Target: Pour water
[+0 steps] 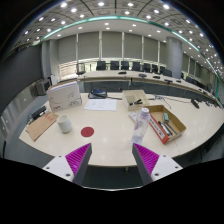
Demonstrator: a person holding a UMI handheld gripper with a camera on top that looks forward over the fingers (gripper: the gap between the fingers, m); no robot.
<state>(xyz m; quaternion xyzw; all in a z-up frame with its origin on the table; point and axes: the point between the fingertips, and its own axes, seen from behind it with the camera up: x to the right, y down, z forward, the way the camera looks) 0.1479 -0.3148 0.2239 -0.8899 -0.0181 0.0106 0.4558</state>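
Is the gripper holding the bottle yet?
No, the gripper is open and empty, and the bottle stands on the table beyond its fingers.

A broad pale table [110,140] carries everything. Near its left edge lie a flat brown cardboard piece [40,126] and a white cup [65,124], with a white box [64,95] further back. A small red disc [87,131] sits near the middle. Papers [100,103] lie toward the far edge. On the right stand a clear bottle [141,124] and an open cardboard box [166,122].
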